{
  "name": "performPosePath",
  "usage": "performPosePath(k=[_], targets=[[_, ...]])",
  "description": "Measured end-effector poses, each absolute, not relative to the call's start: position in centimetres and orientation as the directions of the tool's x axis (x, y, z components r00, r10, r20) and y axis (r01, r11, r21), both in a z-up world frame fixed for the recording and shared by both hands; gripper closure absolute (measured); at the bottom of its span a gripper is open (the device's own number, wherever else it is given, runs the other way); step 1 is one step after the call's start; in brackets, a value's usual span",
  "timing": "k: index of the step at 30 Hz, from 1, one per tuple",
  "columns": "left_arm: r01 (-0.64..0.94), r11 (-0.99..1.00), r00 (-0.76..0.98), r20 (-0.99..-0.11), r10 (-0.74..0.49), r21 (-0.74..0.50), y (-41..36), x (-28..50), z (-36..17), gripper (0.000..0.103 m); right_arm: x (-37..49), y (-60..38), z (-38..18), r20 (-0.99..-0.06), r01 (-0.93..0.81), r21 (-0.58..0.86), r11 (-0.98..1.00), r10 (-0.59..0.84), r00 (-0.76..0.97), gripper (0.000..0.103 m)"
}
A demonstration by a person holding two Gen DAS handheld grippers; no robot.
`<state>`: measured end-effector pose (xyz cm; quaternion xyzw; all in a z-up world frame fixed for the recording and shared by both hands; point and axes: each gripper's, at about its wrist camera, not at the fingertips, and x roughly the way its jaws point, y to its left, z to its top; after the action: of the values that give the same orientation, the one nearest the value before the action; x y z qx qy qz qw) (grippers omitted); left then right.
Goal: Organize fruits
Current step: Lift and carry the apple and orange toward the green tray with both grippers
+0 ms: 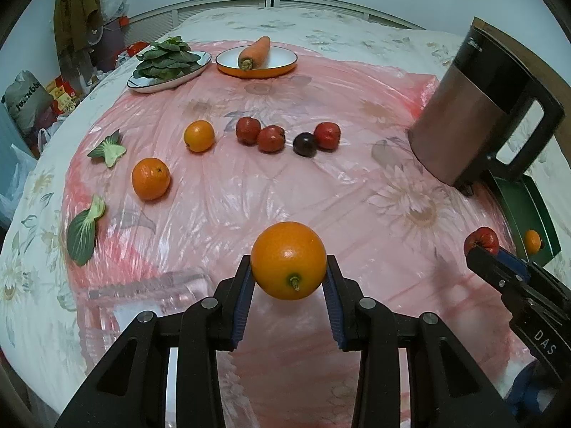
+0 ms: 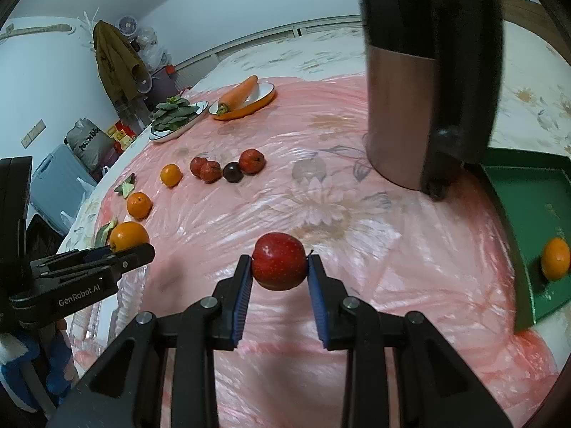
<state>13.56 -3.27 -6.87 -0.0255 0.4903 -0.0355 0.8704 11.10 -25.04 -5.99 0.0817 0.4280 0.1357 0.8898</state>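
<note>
My left gripper (image 1: 289,271) is shut on an orange (image 1: 288,260) and holds it above the pink plastic sheet (image 1: 249,196). My right gripper (image 2: 279,267) is shut on a red apple (image 2: 279,265); it also shows in the left wrist view (image 1: 481,240). A green tray (image 2: 528,192) at the right holds one orange (image 2: 555,258). Two oranges (image 1: 150,178) (image 1: 199,135), three red fruits (image 1: 248,130) (image 1: 271,138) (image 1: 327,135) and a dark plum (image 1: 304,144) lie on the sheet farther off.
A tall metal kettle (image 1: 478,110) stands at the right beside the tray. A plate of greens (image 1: 167,67) and an orange plate with a carrot (image 1: 255,59) sit at the back. Loose leaves (image 1: 84,232) (image 1: 109,149) lie at the left.
</note>
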Motion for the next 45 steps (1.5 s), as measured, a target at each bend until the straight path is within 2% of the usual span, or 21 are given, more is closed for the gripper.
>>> performPosePath(k=[17,34,45], targets=[[0.076,0.996,0.517,-0.852,-0.081,-0.048,-8.2,10.8,-6.5,0.07,6.9,-30.7,-5.9,-0.725,-0.141,0.248,0.958,0.28,0.629,0.054],[0.11,0.994,0.524,-0.848,-0.078,-0.024,-12.9,11.1,-6.9,0.07,5.4,-38.6,-6.2,-0.715,-0.028,0.25,0.968,0.204,0.668,0.054],[0.185,0.982,0.526,-0.841,-0.123,-0.028,-17.9,11.9,-6.7,0.07,5.5,-42.9,-6.1,-0.699,0.032,0.253,0.967,0.16,0.697,0.054]])
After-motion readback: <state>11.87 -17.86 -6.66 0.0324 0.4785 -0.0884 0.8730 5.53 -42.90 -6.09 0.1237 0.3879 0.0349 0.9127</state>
